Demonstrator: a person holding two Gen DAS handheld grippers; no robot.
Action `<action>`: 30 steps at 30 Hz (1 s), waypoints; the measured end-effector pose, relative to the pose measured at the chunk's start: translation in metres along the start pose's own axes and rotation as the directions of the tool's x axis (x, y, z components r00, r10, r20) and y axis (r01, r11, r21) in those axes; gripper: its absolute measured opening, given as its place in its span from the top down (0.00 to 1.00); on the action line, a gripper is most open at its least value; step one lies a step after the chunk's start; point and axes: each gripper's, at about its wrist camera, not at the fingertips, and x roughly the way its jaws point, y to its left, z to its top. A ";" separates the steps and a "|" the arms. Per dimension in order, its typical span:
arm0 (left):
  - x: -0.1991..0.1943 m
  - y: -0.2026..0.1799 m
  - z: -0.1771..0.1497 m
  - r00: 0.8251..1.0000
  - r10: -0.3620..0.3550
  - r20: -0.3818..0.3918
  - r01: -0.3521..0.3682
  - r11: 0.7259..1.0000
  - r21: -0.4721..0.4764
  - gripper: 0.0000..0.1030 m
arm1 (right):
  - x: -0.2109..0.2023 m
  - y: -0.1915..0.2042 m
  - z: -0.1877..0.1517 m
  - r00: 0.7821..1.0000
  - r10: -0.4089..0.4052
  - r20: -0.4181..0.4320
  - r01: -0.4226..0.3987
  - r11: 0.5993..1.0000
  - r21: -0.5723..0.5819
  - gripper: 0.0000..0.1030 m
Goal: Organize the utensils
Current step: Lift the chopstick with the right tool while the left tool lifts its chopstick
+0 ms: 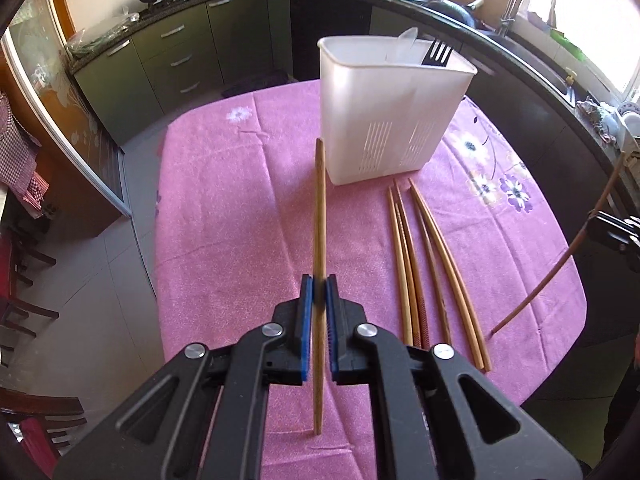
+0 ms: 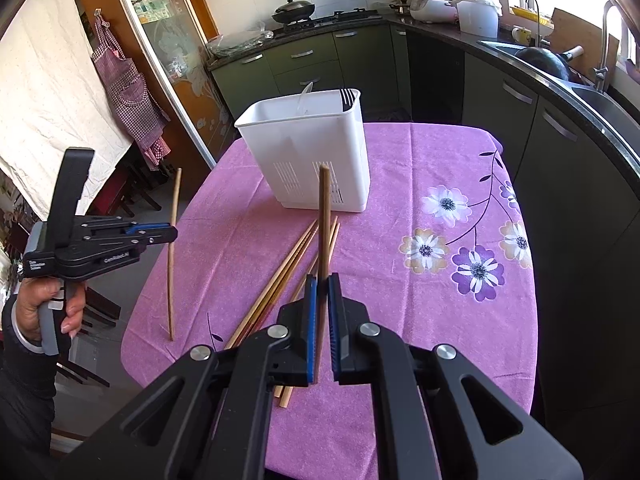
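Observation:
My left gripper (image 1: 319, 285) is shut on a light wooden chopstick (image 1: 320, 208) that stands nearly upright, its lower tip just above the pink tablecloth (image 1: 224, 208). In the right wrist view the same left gripper (image 2: 173, 233) grips its chopstick (image 2: 172, 280) at the table's left edge. My right gripper (image 2: 322, 282) is shut on a darker chopstick (image 2: 323, 216), also upright. A white slotted utensil holder (image 1: 384, 120) stands further back, with a black fork (image 1: 438, 54) and a pale spoon (image 1: 408, 40) inside. Several loose chopsticks (image 1: 424, 264) lie on the cloth before the holder (image 2: 312, 152).
Dark counters with a sink (image 2: 600, 96) curve around the right and back. A wok (image 2: 292, 10) sits on the stove. Chairs (image 1: 24, 320) stand by the table's left side. The cloth's front and left edges drop to the tiled floor (image 1: 120, 280). A hand (image 2: 44, 304) holds the left gripper's handle.

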 end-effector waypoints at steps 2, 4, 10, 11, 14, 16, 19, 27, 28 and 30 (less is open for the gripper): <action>-0.013 -0.002 -0.003 1.000 0.001 0.026 -0.002 1.000 0.011 0.94 | -0.001 0.000 -0.001 1.000 -0.001 0.002 0.001 1.000 -0.001 0.94; -0.024 -0.007 -0.008 0.999 0.006 0.048 -0.007 1.000 0.017 0.94 | -0.003 0.000 -0.002 1.000 -0.002 0.004 0.002 1.000 -0.003 0.94; -0.041 -0.012 -0.018 0.996 0.002 0.091 -0.005 1.000 0.031 0.94 | -0.006 0.002 -0.006 1.000 -0.002 0.009 0.002 1.000 -0.014 0.94; -0.042 -0.013 -0.020 0.996 0.001 0.094 -0.004 0.999 0.033 0.94 | -0.006 0.002 -0.006 1.000 -0.004 0.010 0.004 1.000 -0.014 0.94; -0.046 -0.014 -0.023 0.995 -0.004 0.103 0.000 0.999 0.035 0.94 | -0.007 0.002 -0.006 1.000 -0.002 0.010 0.002 1.000 -0.014 0.94; -0.049 -0.014 -0.025 0.994 -0.010 0.108 0.007 0.999 0.035 0.94 | -0.007 0.002 -0.006 1.000 -0.001 0.010 0.001 1.000 -0.017 0.94; -0.052 -0.015 -0.027 0.993 -0.010 0.119 0.006 0.999 0.039 0.94 | -0.009 0.003 -0.007 1.000 0.003 0.009 -0.002 1.000 -0.022 0.94; -0.055 -0.018 -0.027 0.991 -0.017 0.132 0.012 0.999 0.043 0.94 | -0.009 0.005 -0.007 1.000 0.002 0.010 -0.002 1.000 -0.030 0.94; -0.056 -0.018 -0.027 0.991 -0.017 0.133 0.011 0.999 0.045 0.94 | -0.009 0.005 -0.007 1.000 0.002 0.010 -0.002 1.000 -0.031 0.94; -0.056 -0.018 -0.026 0.990 -0.019 0.137 0.013 0.999 0.044 0.94 | -0.009 0.005 -0.007 1.000 0.003 0.010 -0.003 0.999 -0.032 0.94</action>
